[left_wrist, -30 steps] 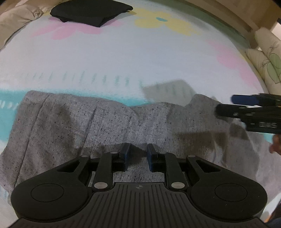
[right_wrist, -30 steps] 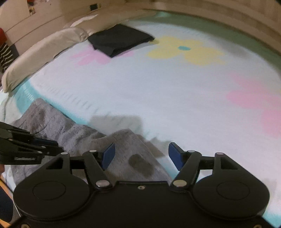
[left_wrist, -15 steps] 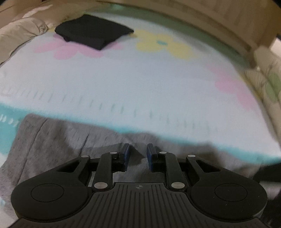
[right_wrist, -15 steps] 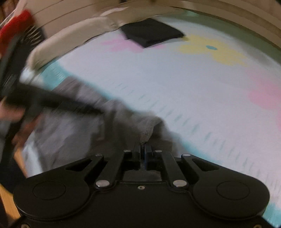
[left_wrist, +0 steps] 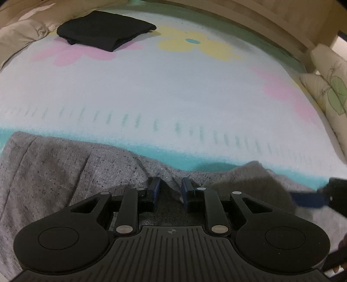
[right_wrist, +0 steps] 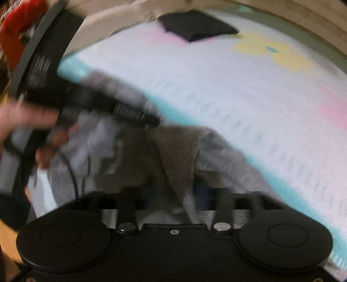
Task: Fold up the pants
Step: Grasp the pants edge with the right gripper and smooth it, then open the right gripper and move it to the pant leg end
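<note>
Grey speckled pants (left_wrist: 65, 173) lie bunched along the near edge of the flowered bed sheet (left_wrist: 173, 91). My left gripper (left_wrist: 170, 184) has its blue pads narrowly apart with a raised fold of the pants pinched between them, and creases run toward the pads. In the blurred right wrist view my right gripper (right_wrist: 175, 192) has its jaws opening, with a flap of the pants (right_wrist: 177, 156) lying loose between its fingers. The right gripper's blue finger (left_wrist: 308, 198) shows at the right edge of the left view. A hand (right_wrist: 19, 117) holds the left gripper's black body (right_wrist: 121, 108).
A folded black garment (left_wrist: 104, 30) lies at the far side of the bed. A beige pillow (left_wrist: 19, 36) sits at the far left and leaf-print pillows (left_wrist: 331, 86) at the right. A wooden bed frame (left_wrist: 271, 19) borders the far edge.
My right gripper closed on the pants' edge half a second ago and now stands apart again, swung closer to the left gripper. The pants' far edge now lies nearer my left fingertips.
</note>
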The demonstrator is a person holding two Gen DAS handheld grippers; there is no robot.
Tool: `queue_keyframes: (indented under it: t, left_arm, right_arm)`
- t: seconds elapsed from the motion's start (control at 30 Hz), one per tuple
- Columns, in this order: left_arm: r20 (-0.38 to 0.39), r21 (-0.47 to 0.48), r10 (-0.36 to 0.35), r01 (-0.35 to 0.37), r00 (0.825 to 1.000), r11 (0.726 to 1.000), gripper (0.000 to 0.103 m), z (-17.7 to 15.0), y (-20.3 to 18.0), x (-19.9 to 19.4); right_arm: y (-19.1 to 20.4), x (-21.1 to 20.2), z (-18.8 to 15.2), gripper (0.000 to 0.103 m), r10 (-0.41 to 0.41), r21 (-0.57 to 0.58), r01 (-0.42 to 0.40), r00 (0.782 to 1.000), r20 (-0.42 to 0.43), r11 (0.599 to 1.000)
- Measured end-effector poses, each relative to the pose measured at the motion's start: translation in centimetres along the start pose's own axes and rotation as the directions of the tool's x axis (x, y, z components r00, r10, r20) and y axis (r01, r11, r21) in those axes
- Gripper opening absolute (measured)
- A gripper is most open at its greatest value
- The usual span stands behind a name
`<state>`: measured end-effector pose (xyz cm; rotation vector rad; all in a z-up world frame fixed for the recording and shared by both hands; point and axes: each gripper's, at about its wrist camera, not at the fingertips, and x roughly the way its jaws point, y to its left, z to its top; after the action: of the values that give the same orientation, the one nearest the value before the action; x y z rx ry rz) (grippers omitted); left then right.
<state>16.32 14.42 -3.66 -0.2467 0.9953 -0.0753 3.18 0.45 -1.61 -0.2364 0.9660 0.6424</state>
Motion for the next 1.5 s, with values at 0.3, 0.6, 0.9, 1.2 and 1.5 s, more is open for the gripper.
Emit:
queue_keyframes:
  t: [0.3, 0.6, 0.9, 1.2, 1.5]
  left_arm:
    - [0.005, -0.041, -0.027, 0.027, 1.000, 0.999, 0.020, -0.3, 0.6, -0.5]
    - [0.109, -0.045, 0.037, -0.032, 0.993, 0.998, 0.020, -1.1, 2.1, -4.5]
    - [0.057, 0.143, 0.048, -0.056, 0.997, 0.988, 0.020, -4.8, 0.3, -4.9]
    - [0.063, 0.174, 0.114, -0.123, 0.991, 0.977, 0.020, -7.1, -0.5, -5.4]
    - [0.051, 0.222, 0.125, -0.133, 0.991, 0.966, 0.020, -6.8, -1.2, -5.9]
  right_arm:
    - [-2.1, 1.9, 3.9, 0.069, 0.081, 0.124, -0.081, 0.997, 0.006, 0.989]
    - [-5.0, 3.3, 5.3, 0.052, 0.167, 0.298, -0.167, 0.986, 0.027, 0.940]
    - [-5.7, 5.0, 5.8, 0.013, 0.077, 0.356, -0.066, 0.997, -0.017, 0.932]
    - [-4.7, 5.9, 8.2, 0.005, -0.084, 0.244, 0.089, 0.996, -0.032, 0.966]
    - [-4.9, 8.0, 8.2, 0.004, -0.092, 0.215, 0.105, 0.993, -0.070, 0.971]
